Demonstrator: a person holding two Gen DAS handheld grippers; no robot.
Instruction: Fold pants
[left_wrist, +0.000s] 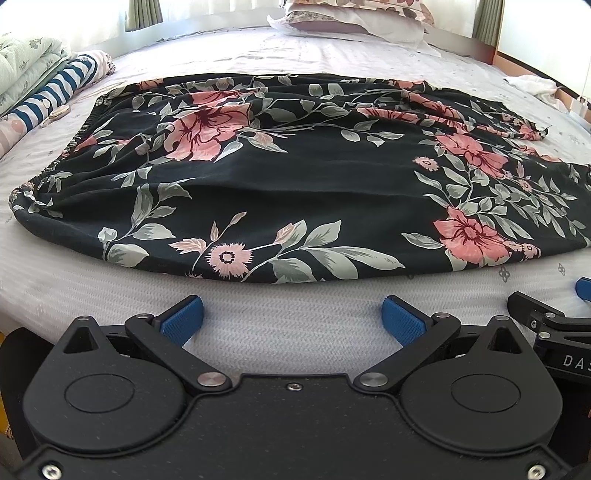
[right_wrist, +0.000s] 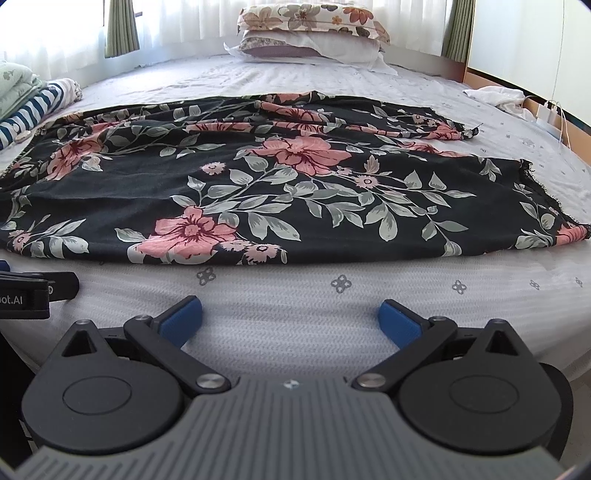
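Black pants with pink flowers and grey leaves lie flat across the bed, waistband at the left, leg hems at the right; they also show in the right wrist view. My left gripper is open and empty, just short of the pants' near edge. My right gripper is open and empty, just short of the near edge toward the leg end. The right gripper's finger shows at the right edge of the left wrist view.
The bed's white patterned sheet runs under everything. Stacked pillows lie at the head. Folded striped and floral bedding sits at the left. A white cloth and a charger lie at the right edge.
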